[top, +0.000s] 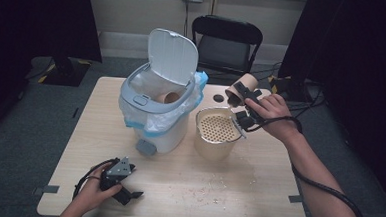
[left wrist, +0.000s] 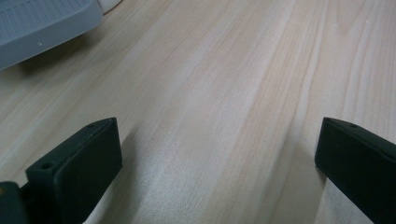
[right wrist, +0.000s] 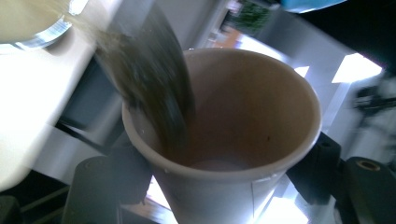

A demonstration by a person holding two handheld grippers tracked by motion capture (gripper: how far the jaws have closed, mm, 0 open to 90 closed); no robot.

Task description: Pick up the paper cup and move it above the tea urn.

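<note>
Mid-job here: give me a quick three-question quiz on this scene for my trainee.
1. True or false: the bin lid is open.
2. What do the right tongs hold? A) a spoon B) a paper cup C) a black cap
3. What do the left tongs hold as they sit low over the table?

Key:
1. True; the lid stands up and another cup lies inside the bin.
2. B; the jaws clamp its sides, above the table beside the strainer pot.
3. Nothing; the jaws stand wide apart over bare wood.
</note>
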